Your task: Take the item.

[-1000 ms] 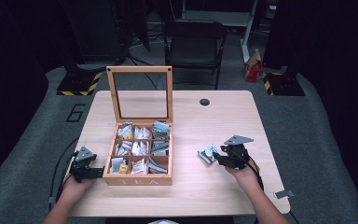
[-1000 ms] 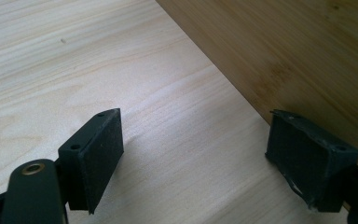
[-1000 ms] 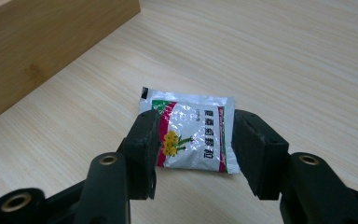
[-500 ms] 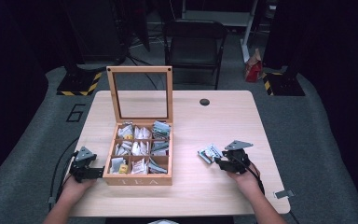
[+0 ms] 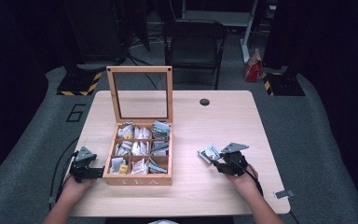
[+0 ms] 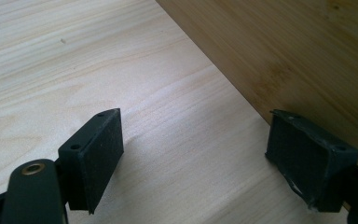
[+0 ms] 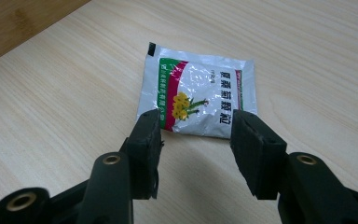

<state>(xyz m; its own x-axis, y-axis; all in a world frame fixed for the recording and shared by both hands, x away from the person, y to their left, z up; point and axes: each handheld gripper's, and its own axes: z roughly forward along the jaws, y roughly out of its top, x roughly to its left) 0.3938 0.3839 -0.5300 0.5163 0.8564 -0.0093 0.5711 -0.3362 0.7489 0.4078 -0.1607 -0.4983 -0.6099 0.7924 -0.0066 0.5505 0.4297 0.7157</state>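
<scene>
Pale wood table (image 5: 223, 121) stands in a dark room, a black chair (image 5: 193, 42) beyond its far edge. Tea box (image 5: 140, 156) sits left of centre, lid upright, compartments holding packets. Left gripper (image 6: 193, 158) rests just beside the box's left wall, jaws apart, nothing between them. Right gripper (image 7: 196, 135) rests right of the box, jaws apart, flanking the near edge of a sachet (image 7: 198, 95) flat on the table.

my left gripper (image 5: 93, 172) sits against the left side of the open wooden tea box (image 5: 140, 179). my right gripper (image 5: 218, 163) is just beside a small packet (image 5: 208, 152) on the table (image 5: 223, 116).
</scene>
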